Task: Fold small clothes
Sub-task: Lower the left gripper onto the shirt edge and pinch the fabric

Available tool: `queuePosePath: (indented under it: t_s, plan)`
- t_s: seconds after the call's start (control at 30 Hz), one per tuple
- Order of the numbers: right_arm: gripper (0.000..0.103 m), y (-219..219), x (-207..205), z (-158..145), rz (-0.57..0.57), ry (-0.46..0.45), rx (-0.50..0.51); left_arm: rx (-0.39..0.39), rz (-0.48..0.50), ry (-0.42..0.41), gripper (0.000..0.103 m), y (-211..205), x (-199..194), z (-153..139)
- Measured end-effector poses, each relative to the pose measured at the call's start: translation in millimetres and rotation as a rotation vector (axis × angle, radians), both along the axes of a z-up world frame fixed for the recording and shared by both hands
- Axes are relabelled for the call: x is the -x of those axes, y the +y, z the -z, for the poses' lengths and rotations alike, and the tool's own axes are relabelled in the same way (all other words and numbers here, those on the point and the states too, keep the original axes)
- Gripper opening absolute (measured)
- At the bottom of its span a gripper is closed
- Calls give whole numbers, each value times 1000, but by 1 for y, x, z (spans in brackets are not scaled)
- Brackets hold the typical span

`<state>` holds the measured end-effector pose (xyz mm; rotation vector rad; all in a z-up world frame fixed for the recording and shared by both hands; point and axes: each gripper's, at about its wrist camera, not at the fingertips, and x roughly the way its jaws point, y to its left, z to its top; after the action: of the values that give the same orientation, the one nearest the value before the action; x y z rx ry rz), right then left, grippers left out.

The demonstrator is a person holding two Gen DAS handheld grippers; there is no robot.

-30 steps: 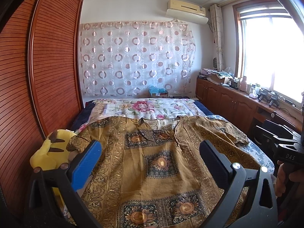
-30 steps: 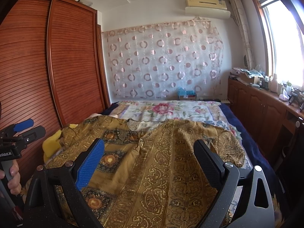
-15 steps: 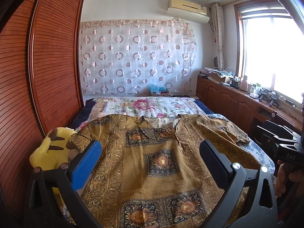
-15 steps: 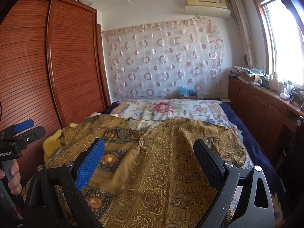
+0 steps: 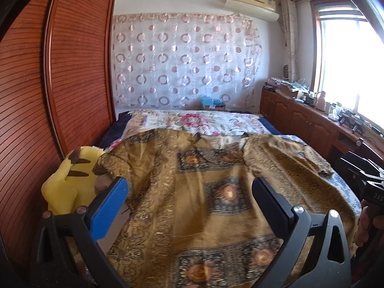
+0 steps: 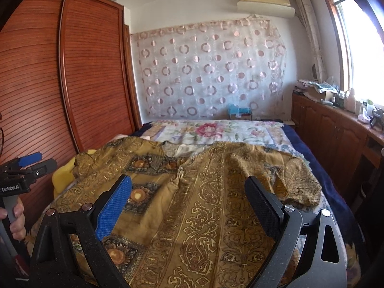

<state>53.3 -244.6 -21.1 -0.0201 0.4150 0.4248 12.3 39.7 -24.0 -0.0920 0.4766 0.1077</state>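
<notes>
A golden-brown patterned shirt (image 5: 216, 192) (image 6: 211, 204) lies spread out on the bed, its collar toward the far wall and a sleeve out to each side. My left gripper (image 5: 189, 192) hovers open above the shirt's left half, nothing between its fingers. My right gripper (image 6: 188, 192) is open too, above the shirt's right half, holding nothing. In the right wrist view the left gripper (image 6: 24, 168) shows at the left edge, held in a hand. In the left wrist view the right gripper's body (image 5: 369, 182) shows at the right edge.
A yellow plush toy (image 5: 69, 180) lies at the bed's left edge beside the shirt sleeve. A floral quilt (image 5: 192, 122) covers the far half of the bed. A wooden wardrobe (image 5: 60, 84) stands left. Cluttered wooden cabinets (image 5: 312, 122) run along the right under the window.
The left wrist view has swung slightly left, shifting the room rightward in it; the right wrist view is nearly unchanged. Both grippers stay open and the shirt lies as before.
</notes>
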Motion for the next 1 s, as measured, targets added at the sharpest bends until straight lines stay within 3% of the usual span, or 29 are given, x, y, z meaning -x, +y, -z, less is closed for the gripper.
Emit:
queuePosePath:
  t_s: [0.53,0.8,1.0]
  plan:
    - [97,39,-40,57,-163,162,31,-3,-99,132,103,87,-34,45]
    - [97,63,-47,74,-210,196,87,69,-89,181,103,127,-61,61]
    - [97,76,-52,81,-235,208,122,170,-75,208,95,162,-92,63]
